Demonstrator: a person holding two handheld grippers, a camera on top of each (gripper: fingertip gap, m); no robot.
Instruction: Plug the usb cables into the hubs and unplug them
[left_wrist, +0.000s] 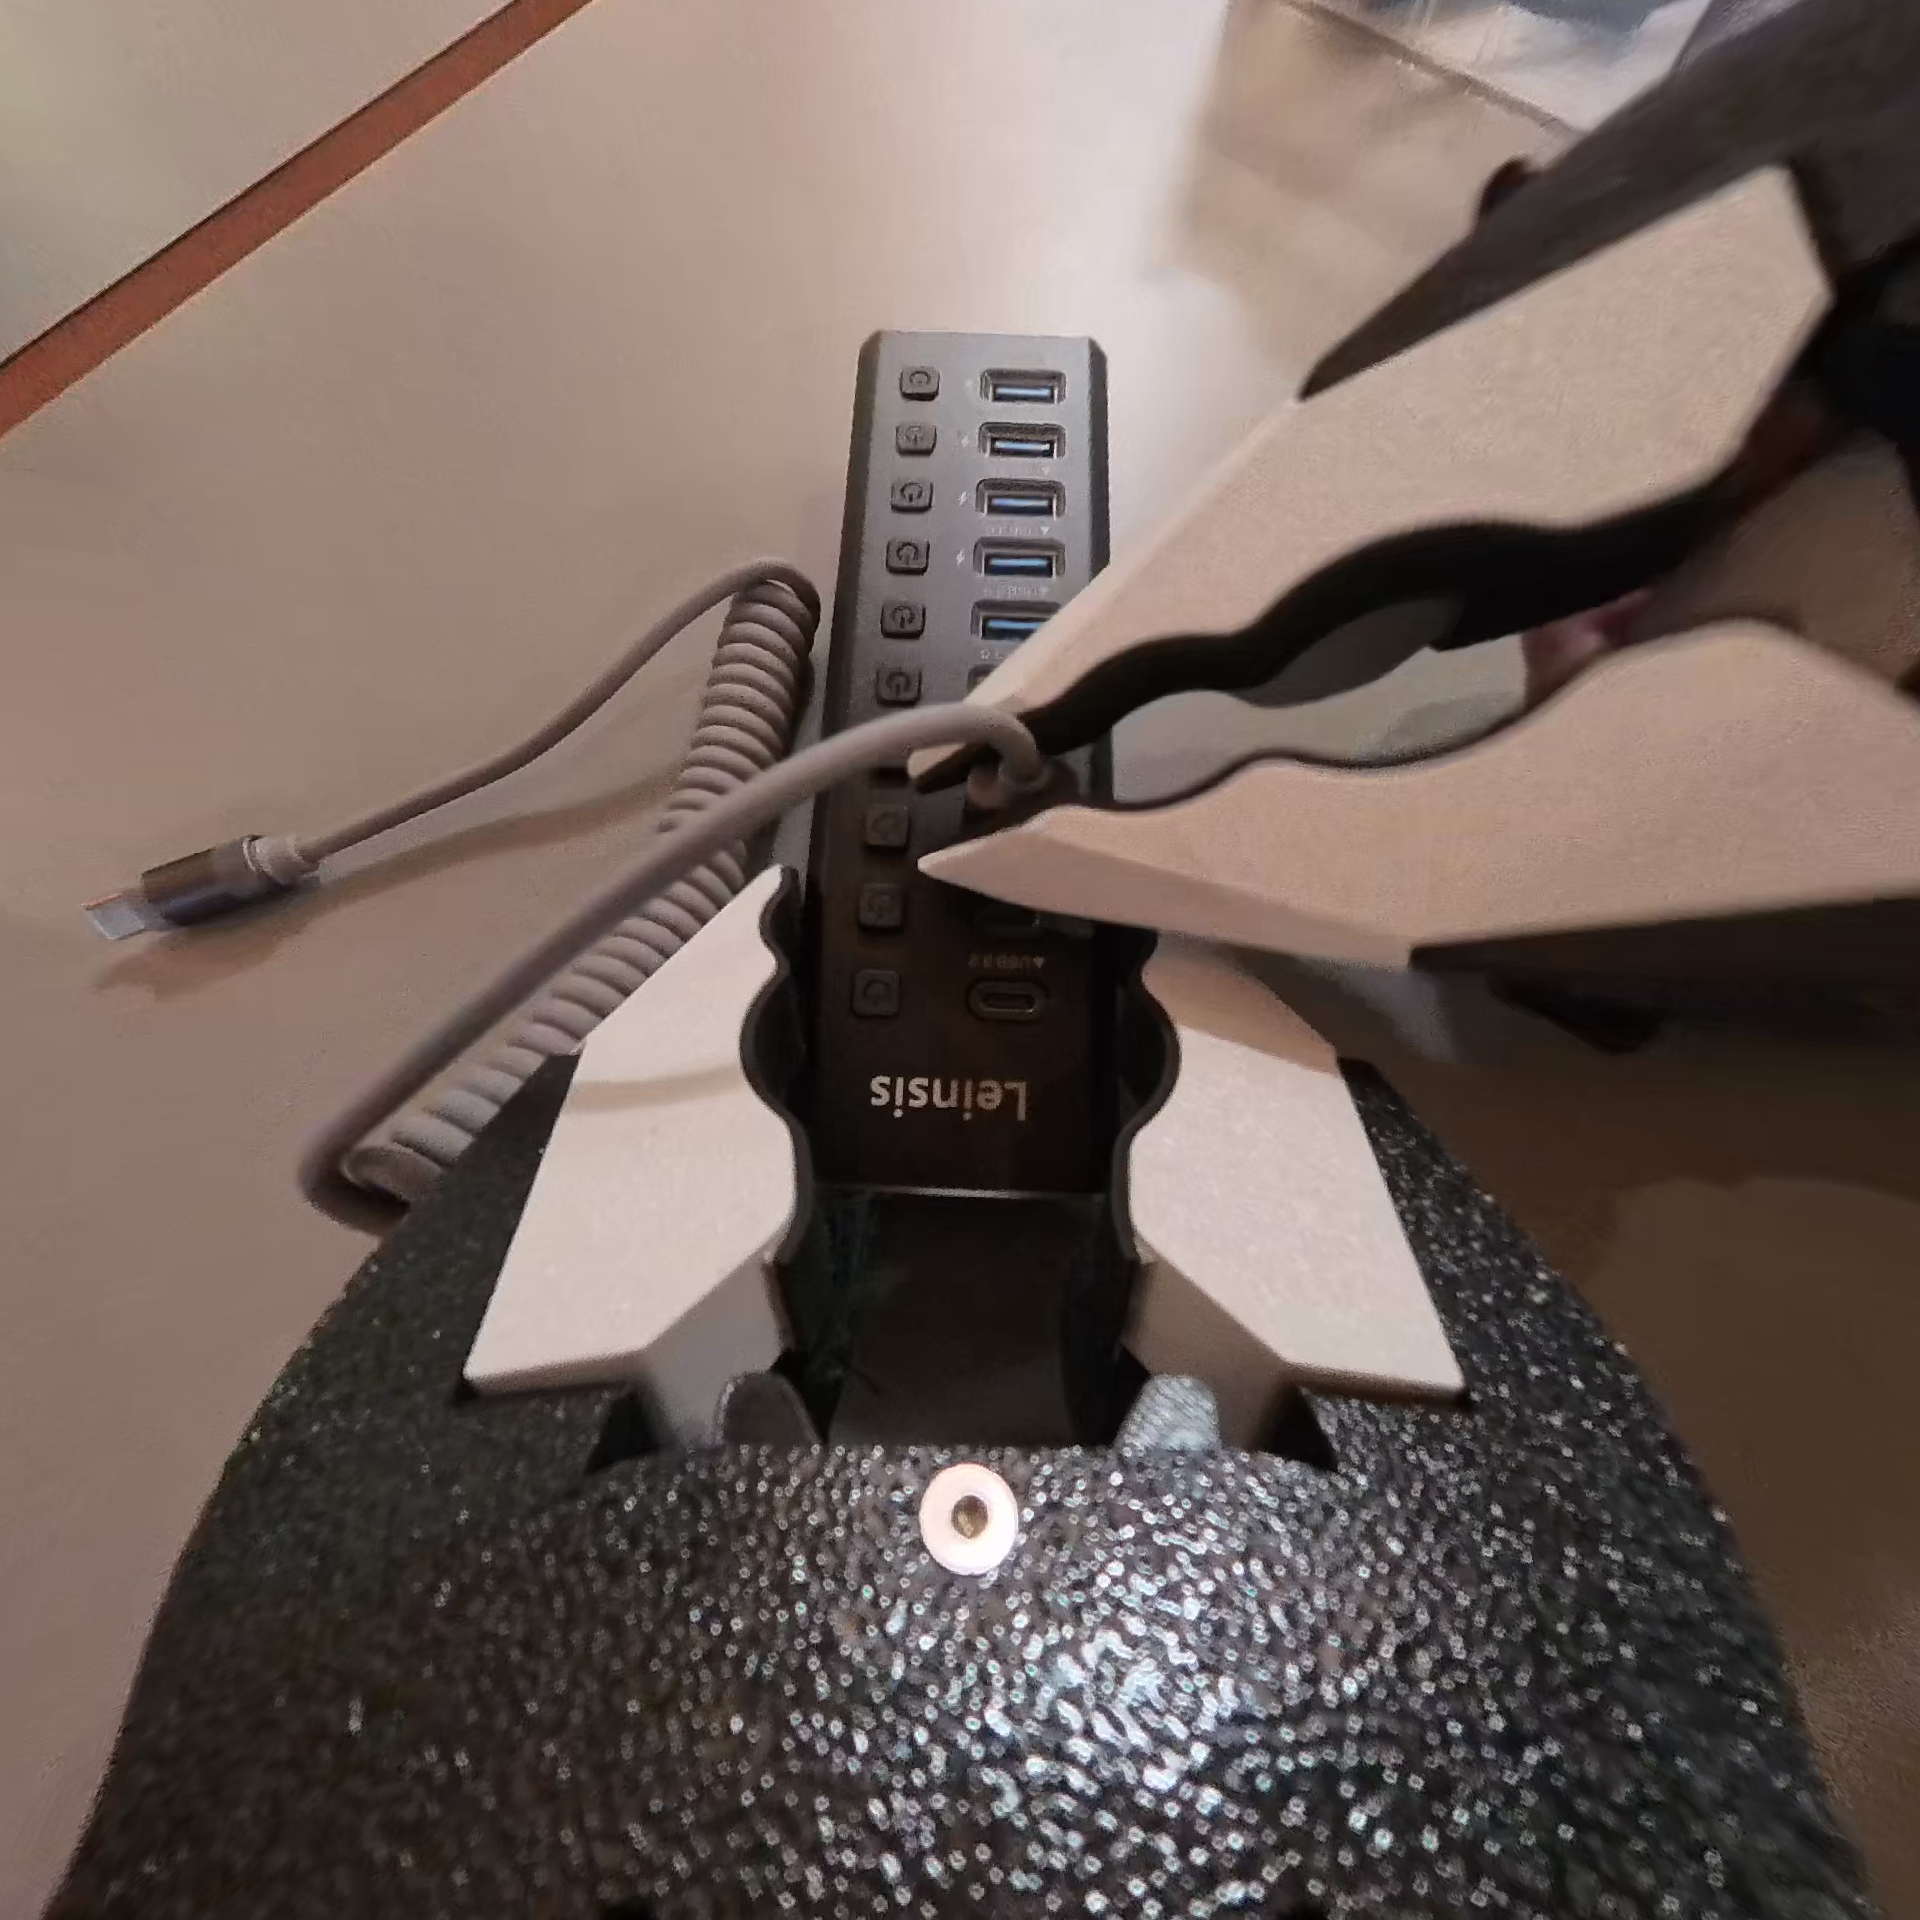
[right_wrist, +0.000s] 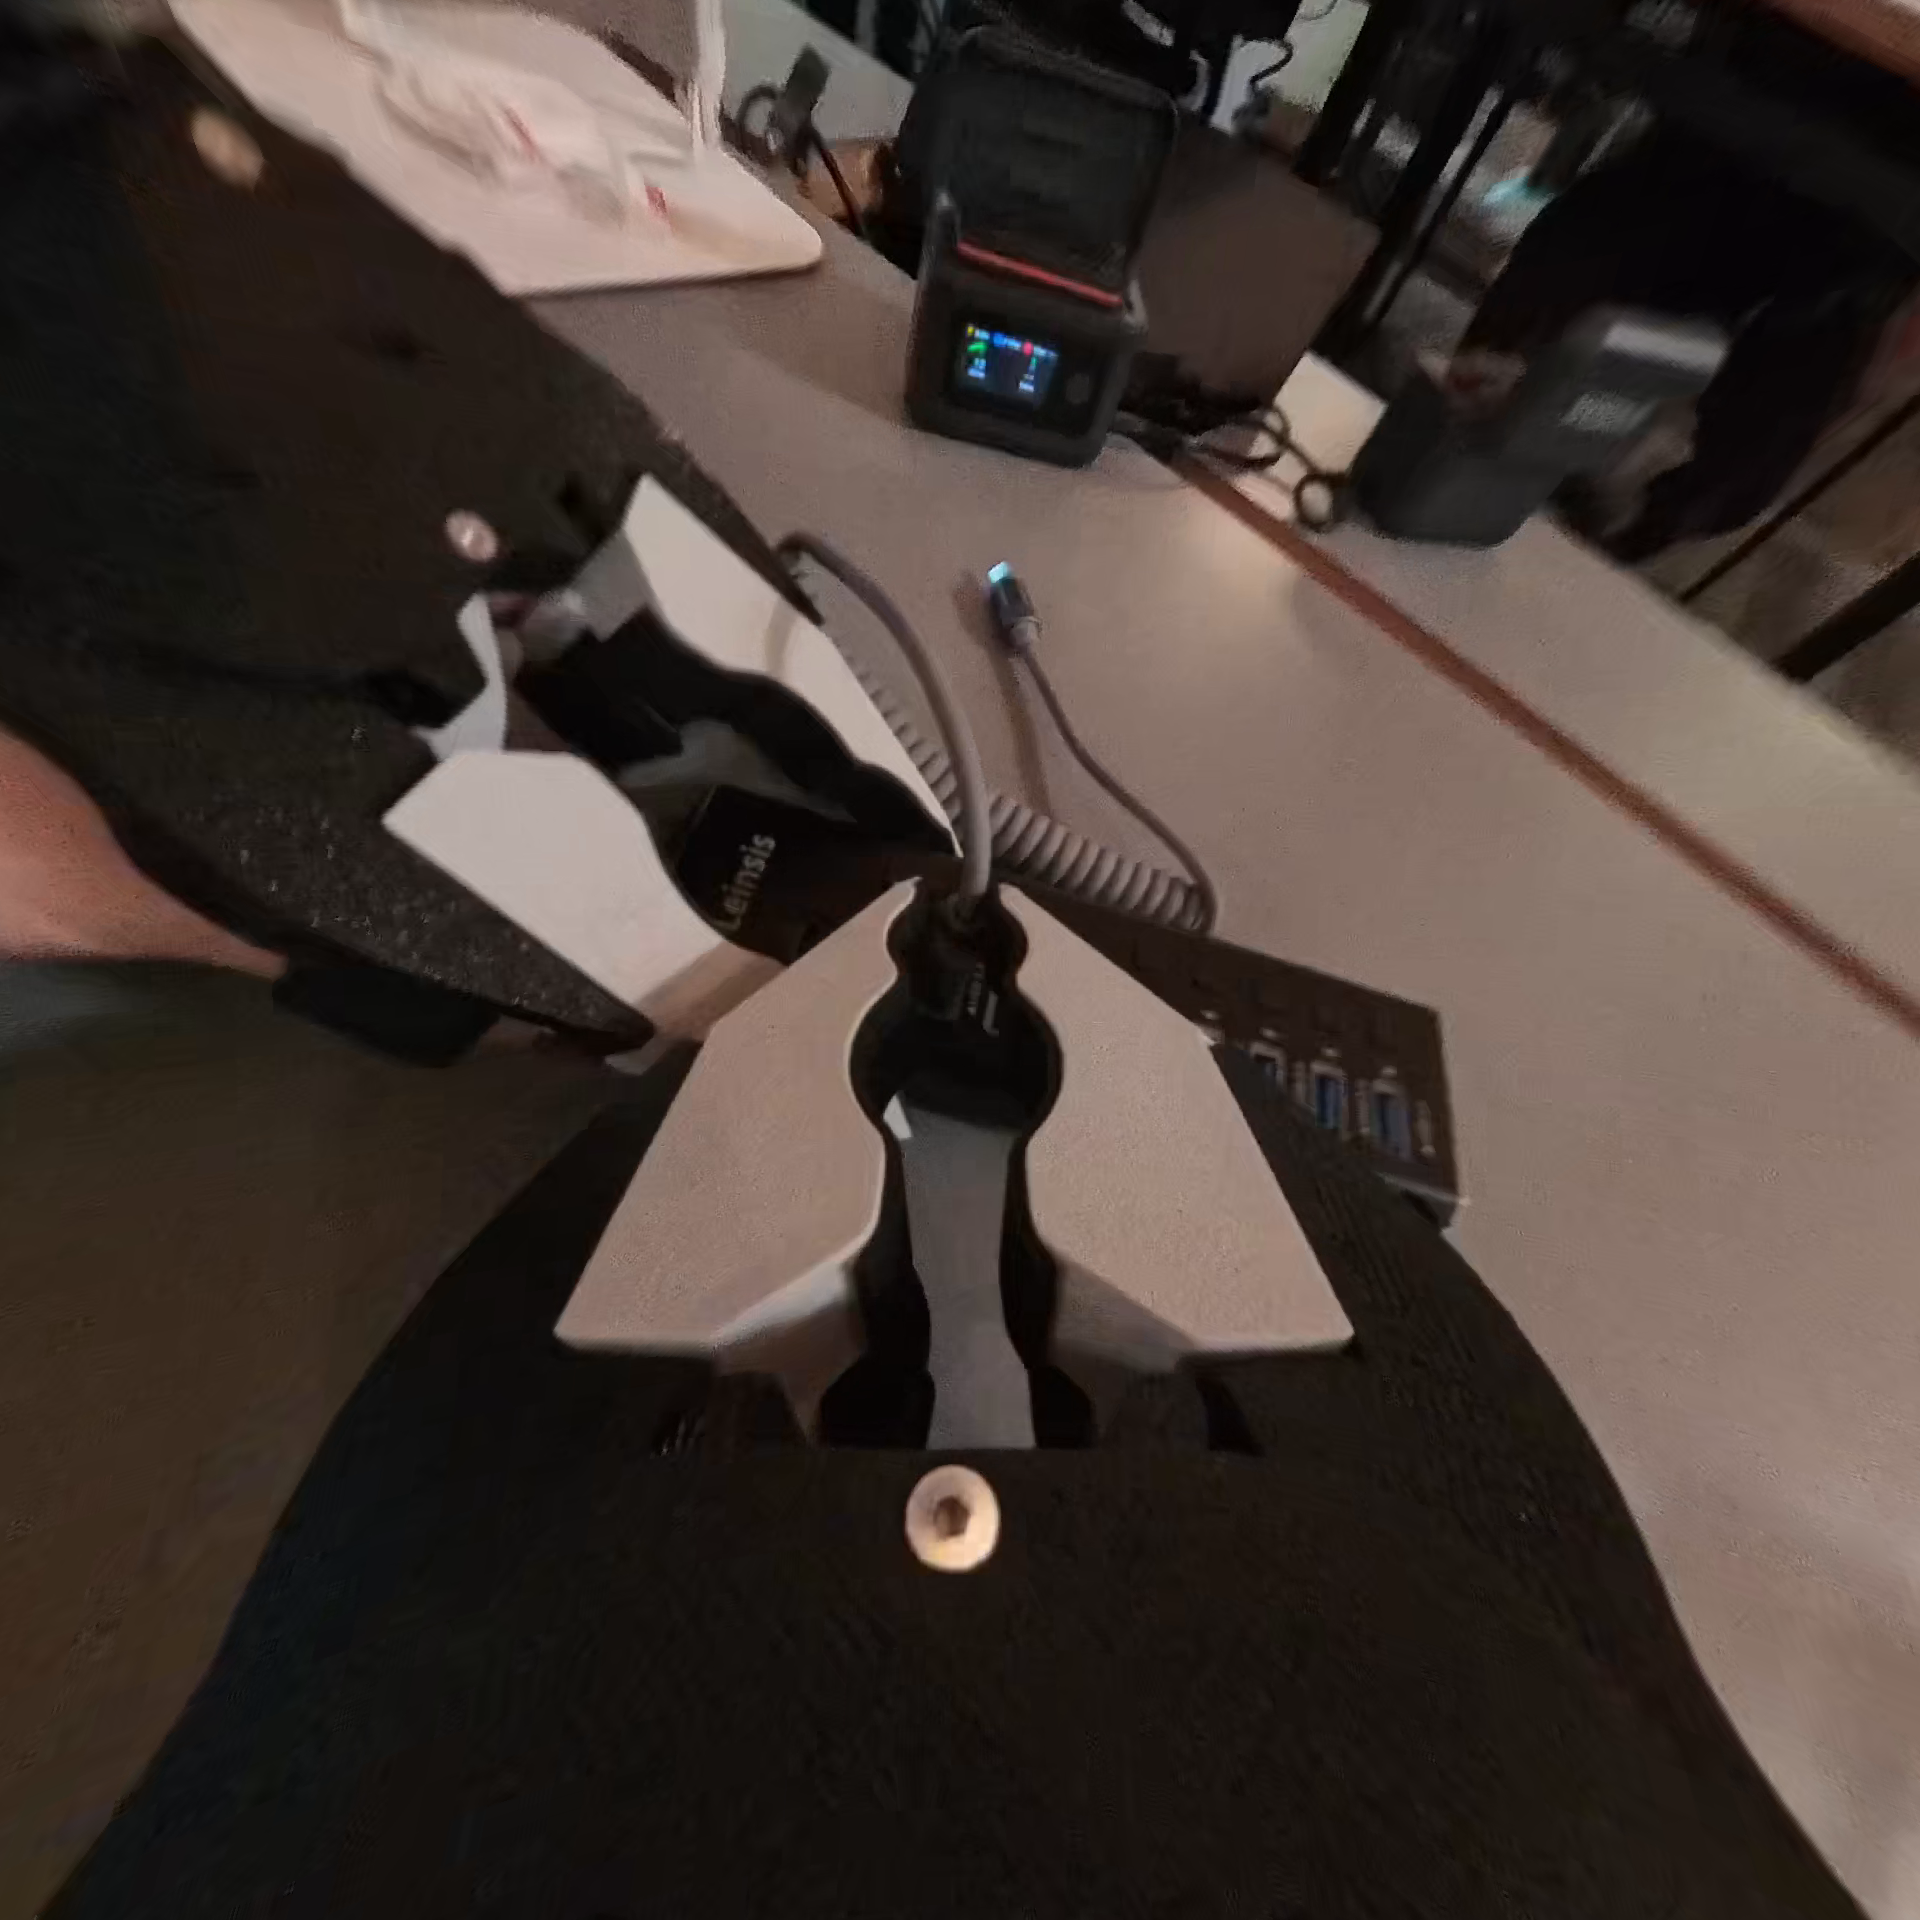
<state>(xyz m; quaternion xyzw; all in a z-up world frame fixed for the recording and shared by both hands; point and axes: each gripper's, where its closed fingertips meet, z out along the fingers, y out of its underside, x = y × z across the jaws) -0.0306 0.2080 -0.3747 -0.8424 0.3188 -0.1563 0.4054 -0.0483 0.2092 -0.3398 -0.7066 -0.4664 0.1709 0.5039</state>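
Observation:
A long black USB hub (left_wrist: 951, 582) with a row of blue ports and buttons lies on the beige table. My left gripper (left_wrist: 961, 935) is shut on the hub's near end. My right gripper (left_wrist: 930, 816) comes in from the right, shut on the plug of a grey coiled cable (left_wrist: 717, 790), right at a port near the hub's middle. The fingers hide whether the plug is seated. The cable's other plug (left_wrist: 197, 883) lies loose on the table. In the right wrist view my right gripper (right_wrist: 961, 904) pinches the plug over the hub (right_wrist: 1330, 1049), with the left gripper (right_wrist: 831, 883) to its left.
A black box-shaped device with a small lit screen (right_wrist: 1018, 322) stands at the far side of the table (right_wrist: 1455, 790). A white flat item (right_wrist: 623, 197) lies at the back left. The table's brown edge strip (right_wrist: 1558, 748) runs along the right. Dark cables and furniture lie beyond.

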